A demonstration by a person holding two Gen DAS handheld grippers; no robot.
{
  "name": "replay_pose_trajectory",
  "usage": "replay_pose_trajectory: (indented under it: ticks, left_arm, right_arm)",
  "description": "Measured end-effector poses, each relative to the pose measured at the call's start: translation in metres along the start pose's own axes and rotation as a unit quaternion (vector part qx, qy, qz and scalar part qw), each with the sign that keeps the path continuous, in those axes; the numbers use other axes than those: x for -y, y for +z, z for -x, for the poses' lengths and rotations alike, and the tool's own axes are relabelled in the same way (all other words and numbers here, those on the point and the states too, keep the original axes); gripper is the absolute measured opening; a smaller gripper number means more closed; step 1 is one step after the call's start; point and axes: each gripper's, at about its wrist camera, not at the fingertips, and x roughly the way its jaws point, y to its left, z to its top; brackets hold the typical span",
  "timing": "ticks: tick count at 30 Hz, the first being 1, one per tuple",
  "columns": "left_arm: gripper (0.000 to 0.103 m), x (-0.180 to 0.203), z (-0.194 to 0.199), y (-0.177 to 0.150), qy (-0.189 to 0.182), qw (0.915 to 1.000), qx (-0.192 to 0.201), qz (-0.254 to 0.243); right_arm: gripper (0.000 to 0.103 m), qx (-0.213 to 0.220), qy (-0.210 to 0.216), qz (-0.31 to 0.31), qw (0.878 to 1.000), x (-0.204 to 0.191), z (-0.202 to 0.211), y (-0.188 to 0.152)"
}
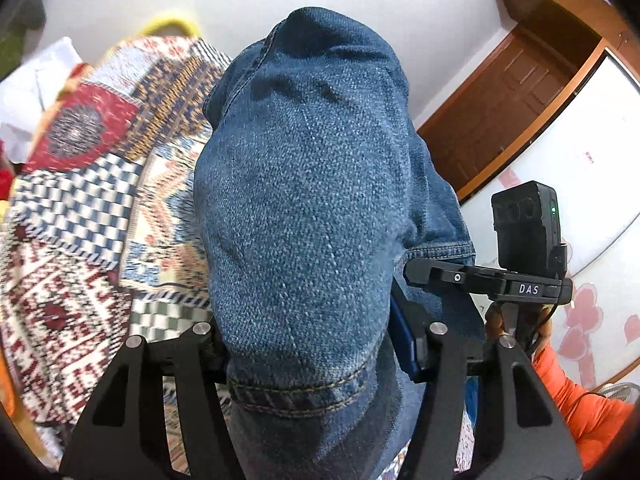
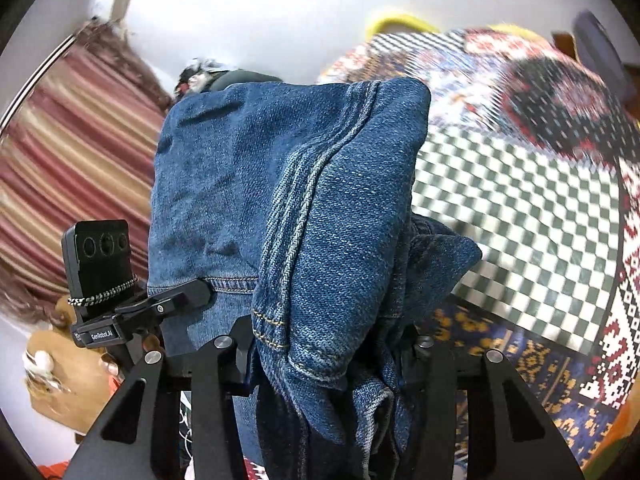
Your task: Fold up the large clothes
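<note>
The left hand-held gripper (image 1: pixel 320 360) and the right hand-held gripper (image 2: pixel 328 364) each clamp a bunched part of the jeans (image 1: pixel 304 184) above the patterned bed cover (image 1: pixel 80 208). I judge both should lift evenly, so the denim hangs flat.

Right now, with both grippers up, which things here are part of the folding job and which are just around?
Part of the job:
- blue jeans, hem clamped by both
- left gripper
- right gripper
- patterned patchwork bedspread underneath, the folding surface

Just around:
- wooden door
- striped curtain
- yellow loop behind the bedspread
- orange sleeve
</note>
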Motion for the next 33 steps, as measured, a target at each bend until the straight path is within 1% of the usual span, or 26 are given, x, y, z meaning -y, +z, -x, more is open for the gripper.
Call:
replay_pose_trajectory:
  ticks: [3, 7, 9, 13, 17, 20, 23, 27, 30, 32, 33]
  left_arm:
    - [0.059, -0.007, 0.024, -0.006, 0.007, 0.9999, 0.011, 0.007]
    - [0.059, -0.029, 0.055, -0.023, 0.017, 0.9994, 0.018, 0.024]
    - [0.059, -0.039, 0.068, -0.031, 0.023, 0.999, 0.019, 0.033]
    - [0.059, -0.07, 0.087, -0.059, 0.035, 0.9972, 0.012, 0.065]
    - [0.059, -0.105, 0.086, -0.085, 0.04, 0.9934, -0.008, 0.107]
    - [0.059, -0.135, 0.074, -0.104, 0.041, 0.9887, -0.027, 0.142]
    - [0.06, -0.164, 0.059, -0.118, 0.037, 0.9829, -0.039, 0.176]
    - [0.062, -0.196, 0.037, -0.128, 0.038, 0.9754, -0.054, 0.21]
    - [0.068, -0.207, 0.024, -0.134, 0.041, 0.9731, -0.063, 0.218]
    - [0.073, -0.208, 0.02, -0.137, 0.047, 0.9736, -0.065, 0.214]
    - [0.074, -0.205, 0.021, -0.138, 0.056, 0.9747, -0.064, 0.206]
  right_arm:
    - [0.044, -0.004, 0.001, 0.015, 1.0, -0.028, -0.007, -0.004]
    - [0.044, -0.02, 0.005, 0.027, 0.999, -0.06, -0.028, -0.01]
    - [0.044, -0.031, 0.009, 0.029, 0.999, -0.073, -0.043, -0.016]
    - [0.044, -0.061, 0.011, 0.028, 0.998, -0.091, -0.081, -0.028]
    - [0.044, -0.109, 0.008, 0.017, 0.994, -0.094, -0.129, -0.043]
    - [0.044, -0.143, 0.001, 0.006, 0.99, -0.088, -0.167, -0.053]
    - [0.044, -0.164, -0.005, -0.001, 0.987, -0.08, -0.194, -0.056]
    - [0.044, -0.182, -0.01, -0.004, 0.983, -0.068, -0.222, -0.052]
    - [0.047, -0.199, -0.007, -0.01, 0.98, -0.054, -0.238, -0.051]
    - [0.054, -0.208, 0.0, -0.017, 0.978, -0.045, -0.238, -0.057]
    - [0.055, -0.21, 0.002, -0.02, 0.977, -0.044, -0.236, -0.059]
